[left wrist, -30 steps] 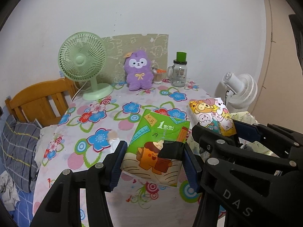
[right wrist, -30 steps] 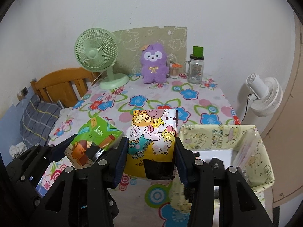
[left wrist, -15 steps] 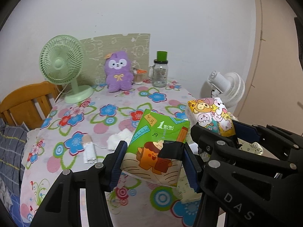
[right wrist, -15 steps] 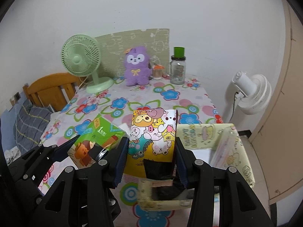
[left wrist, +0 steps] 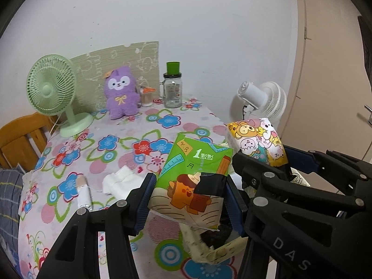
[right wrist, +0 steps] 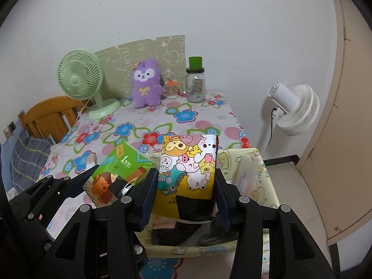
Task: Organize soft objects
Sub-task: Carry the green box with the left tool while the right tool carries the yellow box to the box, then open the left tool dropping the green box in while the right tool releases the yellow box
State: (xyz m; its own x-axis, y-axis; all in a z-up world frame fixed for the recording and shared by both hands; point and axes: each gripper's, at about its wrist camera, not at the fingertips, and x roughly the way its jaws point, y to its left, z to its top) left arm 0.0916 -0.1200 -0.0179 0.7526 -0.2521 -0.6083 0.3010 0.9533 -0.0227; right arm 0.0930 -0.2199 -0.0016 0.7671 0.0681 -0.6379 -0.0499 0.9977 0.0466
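I have both grippers side by side, angled downward. My left gripper has its blue pads clamped on the sides of a green tissue pack, held off the surface. My right gripper is clamped likewise on a cartoon-print tissue pack, just beside the left.

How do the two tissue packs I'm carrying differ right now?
The green pack shows a single cartoon figure on green and is clamped in the left hand-held gripper; the yellow pack is covered in many small cartoon animals and clamped in the right hand-held gripper. In the right wrist view the green pack is tilted, the yellow one upright over the fabric bin. Both are soft printed packs with a black patch, held above the table.
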